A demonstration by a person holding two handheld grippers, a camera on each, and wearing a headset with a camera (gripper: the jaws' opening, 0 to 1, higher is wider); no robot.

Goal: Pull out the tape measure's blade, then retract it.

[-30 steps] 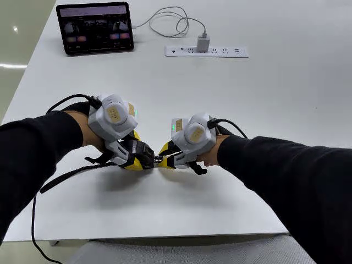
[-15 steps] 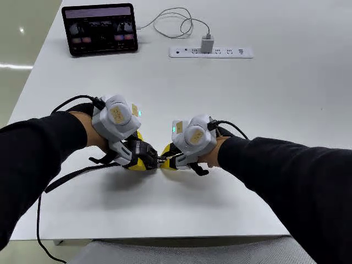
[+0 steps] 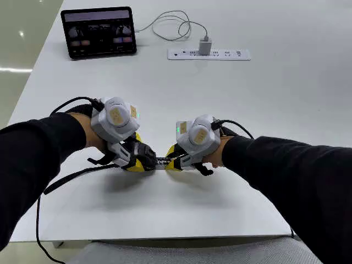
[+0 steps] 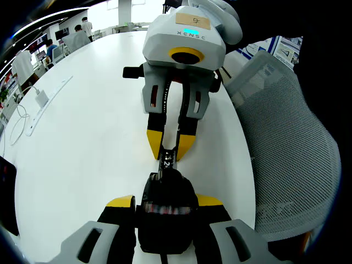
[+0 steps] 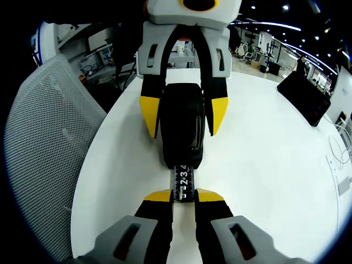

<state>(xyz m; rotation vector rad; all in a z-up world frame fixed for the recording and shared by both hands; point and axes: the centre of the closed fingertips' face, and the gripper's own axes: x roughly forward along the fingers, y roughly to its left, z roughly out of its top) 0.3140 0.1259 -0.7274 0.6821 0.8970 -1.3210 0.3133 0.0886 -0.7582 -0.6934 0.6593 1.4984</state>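
- One tablet (image 3: 99, 31) is standing well beyond the left gripper (image 3: 144, 159), off to its outer side, with its screen lit.
- The left gripper is clamping its two yellow-tipped jaws on the black body of the one tape measure (image 4: 166, 212), one jaw pressing each flat side.
- The tape measure is sitting between those jaws and just above the white table (image 3: 264, 99). Its mouth is facing the right gripper (image 4: 169, 147).
- One blade (image 5: 184, 183) is running out of the case in a short straight stretch between the two grippers, showing its printed numbers.
- The right gripper is pinching the blade's free end, its two jaws closed on the blade just short of the case.
- The two grippers are pointing at each other nose to nose, near together, with the short stretch of blade bridging them.
- One power strip (image 3: 209, 54) is lying well beyond the right gripper, carrying one white charger (image 3: 204, 44). One cable (image 3: 173, 25) is looping from the charger towards the tablet.
- One grey mesh chair (image 4: 280, 154) is standing at the table's near edge, behind both grippers.
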